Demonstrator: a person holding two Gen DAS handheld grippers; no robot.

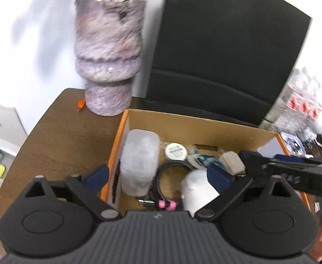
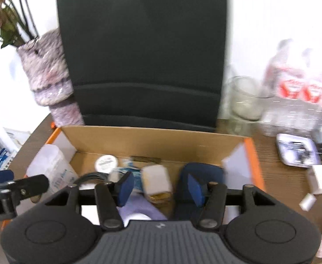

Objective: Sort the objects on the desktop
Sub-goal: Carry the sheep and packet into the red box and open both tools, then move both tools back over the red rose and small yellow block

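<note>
An open cardboard box [image 1: 196,129] with orange edges sits on the brown desk and holds several items: a frosted plastic container [image 1: 138,158], a round tin [image 1: 175,151], a black coiled cable [image 1: 169,171], a white object [image 1: 196,189] and a small white case [image 1: 231,160]. My left gripper [image 1: 158,176] is open and empty above the box's left half. My right gripper [image 2: 161,187] is open and empty above the box [image 2: 152,140], over the small white case [image 2: 157,179] and a dark blue object [image 2: 205,171]. The right gripper also shows in the left wrist view [image 1: 293,167].
A purple marbled vase [image 1: 108,61] with stems stands behind the box on the left. A black chair back [image 1: 227,50] is behind the desk. Right of the box lie a glass jar [image 2: 244,101], a plastic bag [image 2: 301,92], a small tray [image 2: 297,151] and white boxes [image 2: 321,179].
</note>
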